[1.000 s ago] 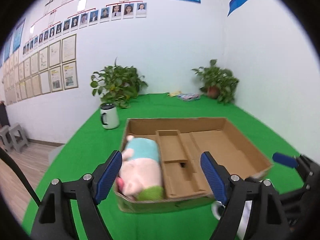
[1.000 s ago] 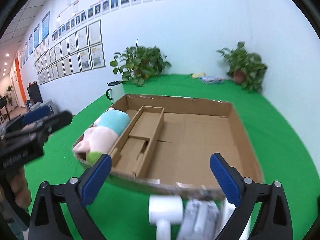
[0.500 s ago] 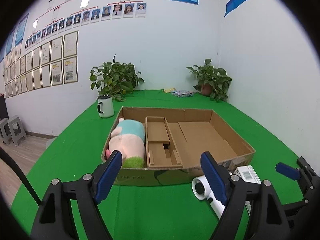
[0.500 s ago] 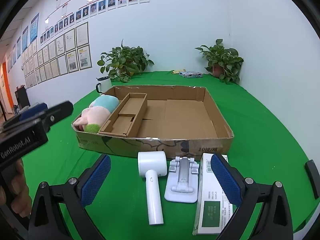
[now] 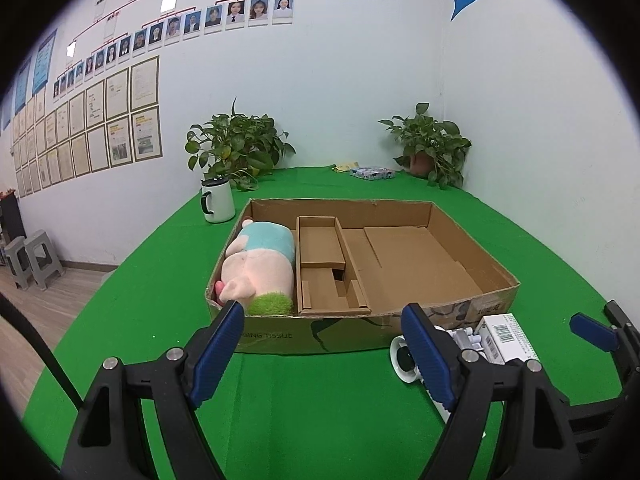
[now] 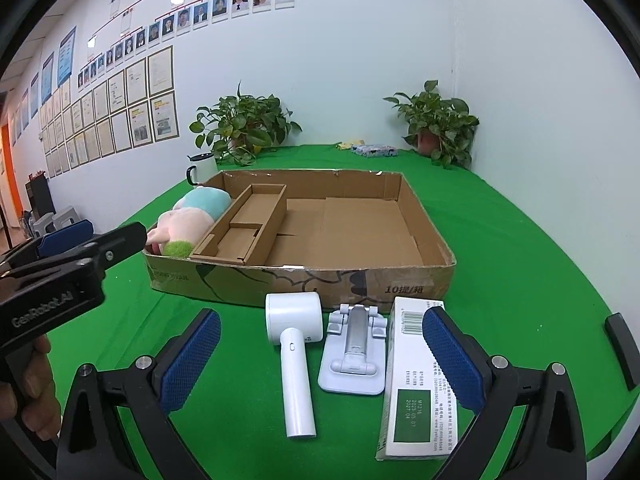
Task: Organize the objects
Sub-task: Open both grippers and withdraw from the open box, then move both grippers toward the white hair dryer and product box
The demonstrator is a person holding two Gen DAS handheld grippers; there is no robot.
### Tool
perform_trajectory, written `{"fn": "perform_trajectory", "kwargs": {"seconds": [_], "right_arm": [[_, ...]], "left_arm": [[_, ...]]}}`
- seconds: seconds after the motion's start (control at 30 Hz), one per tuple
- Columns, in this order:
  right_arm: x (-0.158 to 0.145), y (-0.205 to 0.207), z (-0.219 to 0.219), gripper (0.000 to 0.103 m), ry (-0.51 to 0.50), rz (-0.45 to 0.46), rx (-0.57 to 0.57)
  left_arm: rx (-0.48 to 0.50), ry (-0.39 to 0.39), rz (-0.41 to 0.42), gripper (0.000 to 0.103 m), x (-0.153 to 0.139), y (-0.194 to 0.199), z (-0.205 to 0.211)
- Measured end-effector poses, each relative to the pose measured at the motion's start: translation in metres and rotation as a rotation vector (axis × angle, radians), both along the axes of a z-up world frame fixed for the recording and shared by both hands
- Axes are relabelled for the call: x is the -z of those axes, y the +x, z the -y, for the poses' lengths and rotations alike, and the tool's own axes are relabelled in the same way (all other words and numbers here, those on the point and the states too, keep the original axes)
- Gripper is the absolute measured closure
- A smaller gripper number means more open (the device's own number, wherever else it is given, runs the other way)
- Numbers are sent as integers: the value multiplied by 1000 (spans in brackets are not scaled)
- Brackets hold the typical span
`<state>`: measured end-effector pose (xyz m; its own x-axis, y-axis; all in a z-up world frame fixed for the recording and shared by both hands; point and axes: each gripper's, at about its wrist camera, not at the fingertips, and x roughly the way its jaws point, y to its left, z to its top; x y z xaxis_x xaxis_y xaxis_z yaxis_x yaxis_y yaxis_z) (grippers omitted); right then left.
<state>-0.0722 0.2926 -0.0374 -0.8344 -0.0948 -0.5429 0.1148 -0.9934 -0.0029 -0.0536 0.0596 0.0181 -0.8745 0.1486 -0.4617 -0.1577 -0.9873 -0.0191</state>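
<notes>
A shallow cardboard box (image 6: 424, 216) (image 5: 472, 240) lies on the green table with a pink and teal plush pig (image 6: 188, 216) (image 5: 260, 264) in its left compartment. In front of it lie a white handheld device (image 6: 294, 344) (image 5: 402, 356), a white folding stand (image 6: 354, 352) and a white and green carton (image 6: 412, 396) (image 5: 504, 336). My right gripper (image 6: 320, 356) is open above these three items, touching none. My left gripper (image 5: 322, 344) is open and empty in front of the box's near wall; it also shows in the right wrist view (image 6: 76, 248).
A white mug (image 5: 216, 200) stands left of the box's far end. Two potted plants (image 5: 236, 148) (image 5: 434, 148) and a small packet (image 5: 372, 172) sit at the table's back by the wall. Stools (image 5: 32, 260) stand on the floor at left.
Both grippers have pulled back from over the box towards the table's front edge. The white device, stand and carton have come into full view. Both stay open.
</notes>
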Motion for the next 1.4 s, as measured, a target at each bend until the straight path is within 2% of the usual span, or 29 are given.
{"fn": "perform_trajectory", "kwargs": {"seconds": [0.37, 0.53, 0.83, 0.9, 1.03, 1.07, 1.13, 1.3, 1.4], "right_arm": [[9, -4, 2, 1, 8, 10, -16], [14, -4, 3, 1, -13, 28, -35], [15, 1, 7, 1, -21, 3, -46], [16, 2, 7, 1, -38, 7, -76], [35, 13, 3, 1, -140, 73, -236], [45, 15, 1, 2, -159, 107, -258], [63, 14, -1, 6, -158, 166, -238], [79, -5, 0, 19, -159, 230, -201], [86, -21, 10, 39, -94, 258, -194]], "left_arm": [[-32, 5, 43, 22, 11, -4, 4], [-31, 10, 29, 22, 14, -2, 6], [-23, 24, 47, 22, 18, -8, 4], [2, 39, 87, 22, 23, -13, 5], [146, 77, 310, 22, 56, -32, 4], [160, 86, 340, 22, 65, -34, 4], [180, 126, 398, 23, 81, -37, 3], [274, 257, 466, 24, 93, -45, -3], [290, 280, 470, 24, 93, -49, -2]]}}
